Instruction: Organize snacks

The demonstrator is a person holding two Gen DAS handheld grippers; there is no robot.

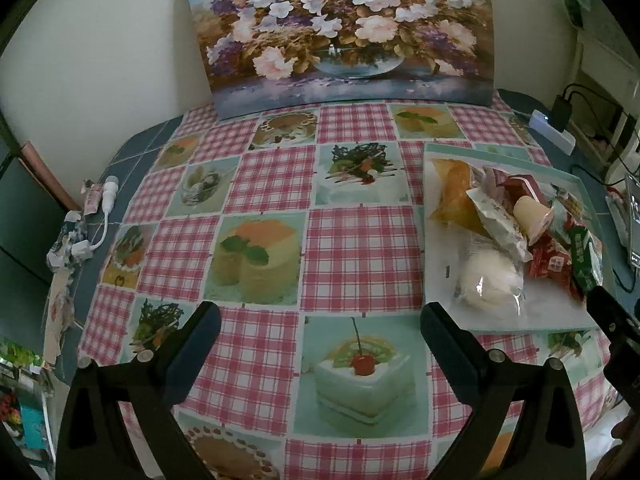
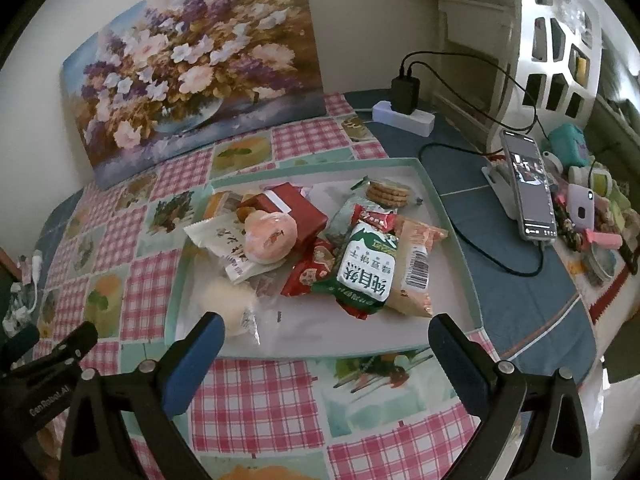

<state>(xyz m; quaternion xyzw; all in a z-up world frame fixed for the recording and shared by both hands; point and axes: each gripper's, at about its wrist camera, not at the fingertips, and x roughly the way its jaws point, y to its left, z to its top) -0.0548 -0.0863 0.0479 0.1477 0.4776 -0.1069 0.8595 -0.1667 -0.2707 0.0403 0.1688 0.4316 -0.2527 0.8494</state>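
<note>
Left wrist: left gripper [image 1: 320, 344] spread wide, empty, over checked tablecloth [image 1: 360, 252], snack tray [image 1: 448, 248] ahead-right; right wrist: right gripper [image 2: 326, 350] wide apart, empty, tray rim [image 2: 460, 248] just ahead, green-white biscuit pack [image 2: 366, 272] topping pile, phone [image 2: 530, 192] far right.

black frames, silver screws, blue-padded fingers [image 2: 192, 360], white "genrobot.ai" lettering.

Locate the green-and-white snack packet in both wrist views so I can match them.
Left wrist: green-and-white snack packet at far right, on the tray's right side.
Right wrist: centre of picture, atop the pile.
Shared landmark: flower painting behind the table.
</note>
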